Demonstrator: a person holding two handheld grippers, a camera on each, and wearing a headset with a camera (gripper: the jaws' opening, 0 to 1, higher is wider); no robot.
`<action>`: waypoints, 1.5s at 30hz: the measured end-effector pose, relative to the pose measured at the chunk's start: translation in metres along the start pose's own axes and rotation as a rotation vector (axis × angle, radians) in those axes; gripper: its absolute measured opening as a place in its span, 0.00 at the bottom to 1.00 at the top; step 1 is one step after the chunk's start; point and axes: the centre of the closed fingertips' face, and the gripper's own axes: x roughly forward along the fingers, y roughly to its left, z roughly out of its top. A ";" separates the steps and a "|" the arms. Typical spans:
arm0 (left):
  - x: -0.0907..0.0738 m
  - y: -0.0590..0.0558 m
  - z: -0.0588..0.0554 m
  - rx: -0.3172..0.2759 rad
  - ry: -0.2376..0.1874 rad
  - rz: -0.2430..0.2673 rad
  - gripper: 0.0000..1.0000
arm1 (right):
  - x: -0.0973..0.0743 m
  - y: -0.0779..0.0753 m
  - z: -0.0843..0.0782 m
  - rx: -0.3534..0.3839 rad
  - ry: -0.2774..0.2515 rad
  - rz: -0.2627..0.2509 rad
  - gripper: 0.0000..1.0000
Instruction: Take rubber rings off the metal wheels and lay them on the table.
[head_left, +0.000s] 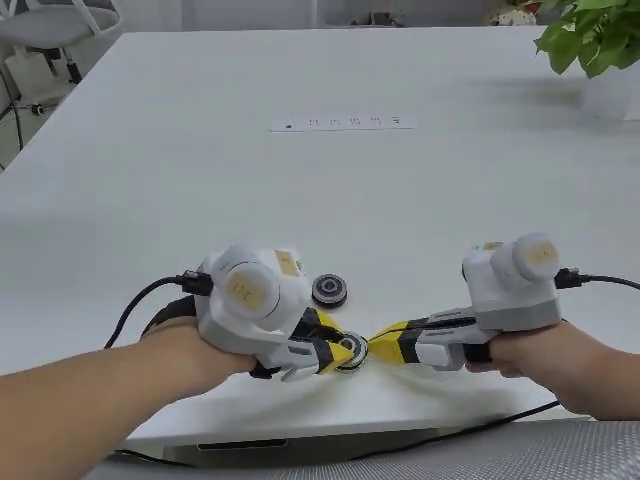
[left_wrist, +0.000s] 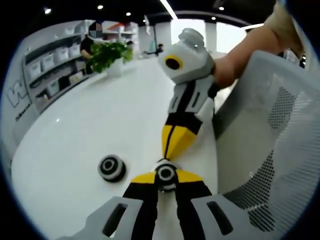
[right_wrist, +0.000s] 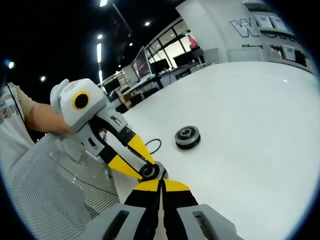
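While your left hand-held gripper (left_wrist: 165, 181) clamps the wheel (right_wrist: 151, 171) steady | your right hand-held gripper (right_wrist: 160, 182) nips its rubber ring (right_wrist: 145, 173), apparently for peeling.

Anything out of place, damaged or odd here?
Nothing stands out. The left gripper clamps one wheel near the table's front edge, the right gripper's closed tips meet it, and a second wheel lies flat nearby.

A metal wheel (head_left: 352, 352) sits between the left gripper (head_left: 340, 353) and right gripper (head_left: 381, 345) at the near edge of the table (head_left: 300, 190). A second wheel (head_left: 329, 290) lies just behind. A plant (head_left: 590, 35) stands far right.
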 end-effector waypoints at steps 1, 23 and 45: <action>0.000 0.000 0.000 0.001 0.001 0.000 0.13 | 0.001 0.000 -0.001 -0.008 0.005 -0.002 0.00; 0.001 0.001 0.000 0.005 0.014 0.013 0.12 | 0.005 0.021 0.006 -0.016 -0.005 0.050 0.00; 0.002 0.001 0.000 0.004 0.009 0.013 0.12 | 0.008 0.025 0.011 -0.033 -0.032 0.099 0.00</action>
